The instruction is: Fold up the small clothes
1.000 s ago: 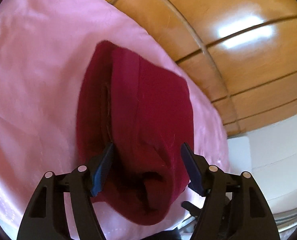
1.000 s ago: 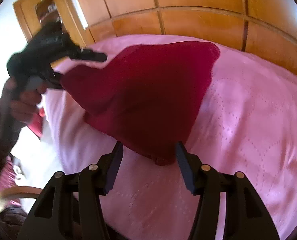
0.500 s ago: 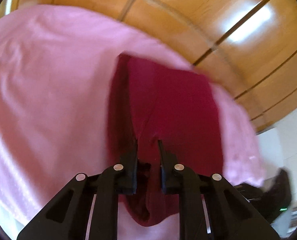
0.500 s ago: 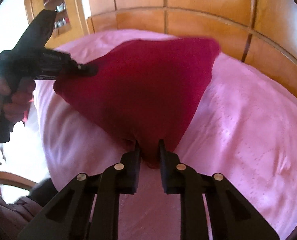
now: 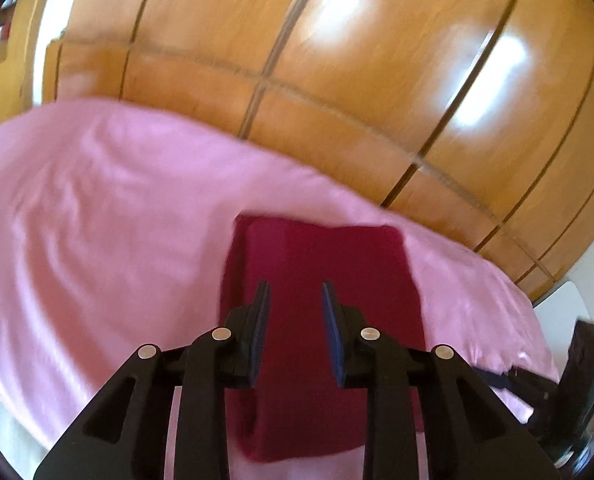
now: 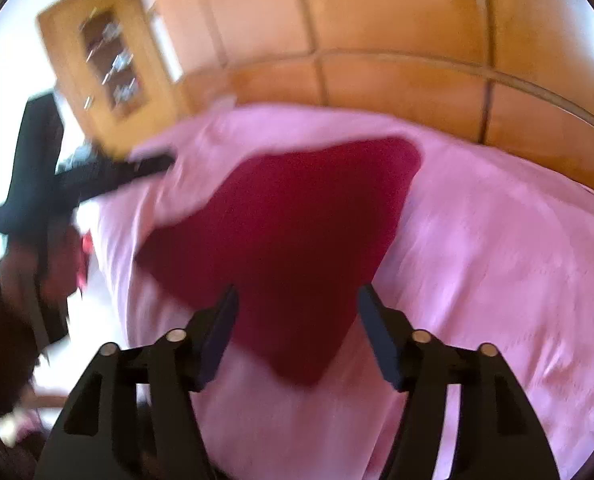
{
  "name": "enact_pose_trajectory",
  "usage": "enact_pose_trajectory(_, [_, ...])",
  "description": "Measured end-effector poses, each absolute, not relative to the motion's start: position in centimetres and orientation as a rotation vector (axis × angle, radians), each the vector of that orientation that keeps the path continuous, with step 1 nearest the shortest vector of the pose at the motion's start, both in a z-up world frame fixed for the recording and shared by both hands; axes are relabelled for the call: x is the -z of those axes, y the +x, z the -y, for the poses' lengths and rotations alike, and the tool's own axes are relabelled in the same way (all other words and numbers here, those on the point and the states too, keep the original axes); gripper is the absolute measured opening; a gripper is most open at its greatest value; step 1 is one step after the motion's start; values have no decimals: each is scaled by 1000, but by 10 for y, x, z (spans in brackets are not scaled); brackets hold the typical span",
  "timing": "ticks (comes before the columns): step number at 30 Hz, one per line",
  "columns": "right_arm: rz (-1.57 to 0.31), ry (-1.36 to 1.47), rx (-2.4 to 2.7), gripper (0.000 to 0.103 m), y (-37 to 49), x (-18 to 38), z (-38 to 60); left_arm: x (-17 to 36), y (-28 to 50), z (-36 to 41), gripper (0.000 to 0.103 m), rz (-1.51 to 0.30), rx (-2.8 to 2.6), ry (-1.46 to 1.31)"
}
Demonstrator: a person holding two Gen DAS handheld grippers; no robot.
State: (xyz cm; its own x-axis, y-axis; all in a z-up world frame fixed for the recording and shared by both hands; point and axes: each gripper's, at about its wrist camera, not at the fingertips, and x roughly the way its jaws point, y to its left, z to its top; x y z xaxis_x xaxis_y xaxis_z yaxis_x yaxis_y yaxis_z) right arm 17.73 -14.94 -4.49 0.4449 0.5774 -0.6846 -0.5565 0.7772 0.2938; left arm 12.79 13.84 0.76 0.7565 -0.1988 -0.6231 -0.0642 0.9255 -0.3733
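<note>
The dark red garment (image 5: 321,312) lay folded on the pink bedspread (image 5: 97,240), at lower centre of the left wrist view and at centre of the right wrist view, where it (image 6: 297,240) tapered to a point toward the lower edge. A flap of bedspread overlapped its upper left edge in that view.

The left tongs (image 5: 296,304) stood partly open above the garment, with nothing between the fingers. The right tongs (image 6: 297,312) stood wide open, straddling the tapered end without gripping it. The left tongs (image 6: 97,180) also appeared blurred at the left of the right wrist view.

The step in hand appeared to be release and repositioning for the next fold. To do it well:

- Each pair of tongs should be lifted straight off so that no layer drags.
- The next grip should take all layers at an edge, not the top layer alone.
- The bedspread flap should be kept out of the grip.

The wooden wardrobe doors (image 5: 337,80) filled the upper frame.
</note>
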Motion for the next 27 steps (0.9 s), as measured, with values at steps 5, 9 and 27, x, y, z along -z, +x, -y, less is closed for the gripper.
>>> enact_pose_trajectory(5, [-866, 178, -624, 64, 231, 42, 136, 5, 167, -108, 25, -754, 84, -345])
enact_pose_trajectory(9, [-910, 195, -607, 63, 263, 53, 107, 36, 185, -111, 25, -820, 49, -324])
enact_pose_trajectory(27, [-1017, 200, -521, 89, 304, 120, 106, 79, 171, -119, 39, -828, -10, -305])
